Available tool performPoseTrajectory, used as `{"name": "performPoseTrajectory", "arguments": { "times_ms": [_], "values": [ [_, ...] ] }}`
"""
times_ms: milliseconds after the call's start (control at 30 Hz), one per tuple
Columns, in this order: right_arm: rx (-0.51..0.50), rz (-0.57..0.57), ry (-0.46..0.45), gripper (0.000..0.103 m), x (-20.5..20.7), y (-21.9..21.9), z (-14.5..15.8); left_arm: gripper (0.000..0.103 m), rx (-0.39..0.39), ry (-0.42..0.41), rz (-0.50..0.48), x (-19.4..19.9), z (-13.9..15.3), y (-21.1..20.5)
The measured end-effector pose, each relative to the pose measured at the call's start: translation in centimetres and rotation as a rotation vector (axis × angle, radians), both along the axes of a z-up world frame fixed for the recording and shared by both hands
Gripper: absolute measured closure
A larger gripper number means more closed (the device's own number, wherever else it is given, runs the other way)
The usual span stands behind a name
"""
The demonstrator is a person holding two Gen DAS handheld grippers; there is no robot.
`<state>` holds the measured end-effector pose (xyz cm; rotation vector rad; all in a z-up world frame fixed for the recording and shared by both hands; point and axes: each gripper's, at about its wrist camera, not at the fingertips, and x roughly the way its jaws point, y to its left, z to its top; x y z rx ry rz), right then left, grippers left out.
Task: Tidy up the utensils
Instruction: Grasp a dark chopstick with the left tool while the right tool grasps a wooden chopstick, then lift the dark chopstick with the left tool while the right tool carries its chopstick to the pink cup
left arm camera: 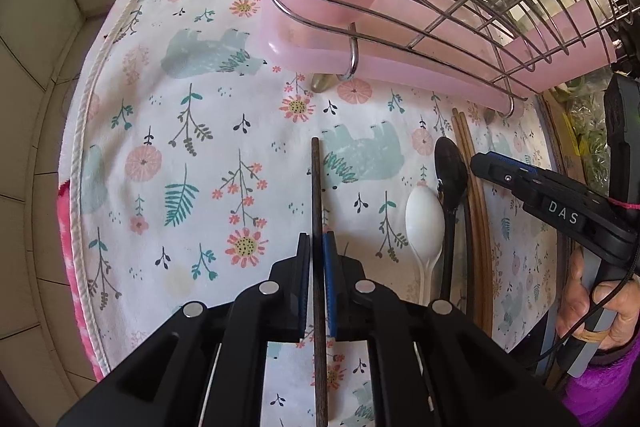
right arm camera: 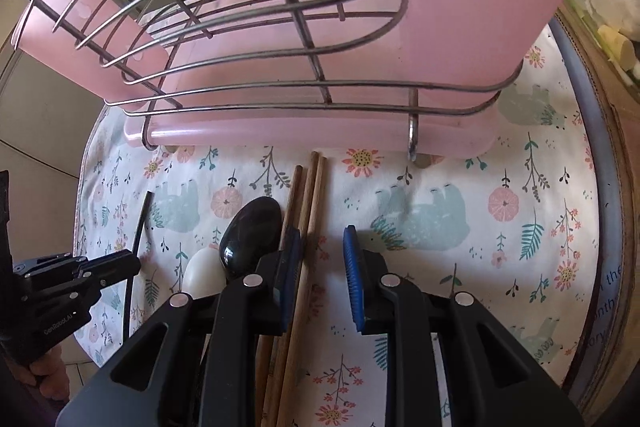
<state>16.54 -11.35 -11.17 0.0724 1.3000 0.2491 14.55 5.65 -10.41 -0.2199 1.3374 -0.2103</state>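
Observation:
My left gripper (left arm camera: 318,247) is shut on a dark chopstick (left arm camera: 316,179) that points away over the floral cloth; it also shows in the right wrist view (right arm camera: 138,231). My right gripper (right arm camera: 322,247) is open, low over the cloth, with wooden chopsticks (right arm camera: 308,195) lying between its fingers near the left one. A black spoon (right arm camera: 250,235) and a white spoon (right arm camera: 204,273) lie just left of them. In the left wrist view the black spoon (left arm camera: 450,167), white spoon (left arm camera: 424,219) and wooden chopsticks (left arm camera: 466,155) lie at the right. A wire utensil rack (right arm camera: 256,27) with a pink tray stands behind.
The floral cloth (left arm camera: 192,147) covers the table. The rack's pink tray (left arm camera: 400,75) is raised on wire feet. Tiled wall is at the left. Bagged items (right arm camera: 612,35) sit beyond the cloth's right edge.

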Motion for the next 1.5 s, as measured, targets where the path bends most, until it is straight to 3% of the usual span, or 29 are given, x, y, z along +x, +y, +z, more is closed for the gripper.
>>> {"name": "performPoseTrajectory", "arguments": {
  "times_ms": [233,400,567,767,967,1233,1500],
  "values": [
    [0.03,-0.026,0.018,0.08,0.3,-1.0,-0.4,0.097,0.025,-0.001,-0.001,0.5,0.3,0.3],
    [-0.021,-0.019,0.0,0.081,0.2,0.0,-0.7,0.097,0.034,0.017,0.004,1.1,-0.2,0.0],
    [-0.043,-0.015,-0.028,0.095,1.0,1.1,-0.7,0.096,0.054,0.038,-0.004,1.9,-0.3,-0.7],
    [0.072,-0.048,-0.024,0.097,0.7,-0.3,-0.1,0.094,0.081,0.094,-0.02,3.4,-0.7,-1.6],
    [0.178,-0.068,-0.107,0.097,-1.3,-1.9,1.9,0.094,0.078,0.11,-0.004,3.6,-0.8,-1.9],
    [0.225,-0.084,-0.276,0.097,-4.4,-4.8,5.7,0.098,0.024,-0.025,0.017,1.3,2.1,-0.2],
    [0.233,-0.09,-0.461,0.097,-8.3,-6.8,10.1,0.098,-0.007,-0.251,0.08,-2.6,6.7,1.3]
  ]
}}
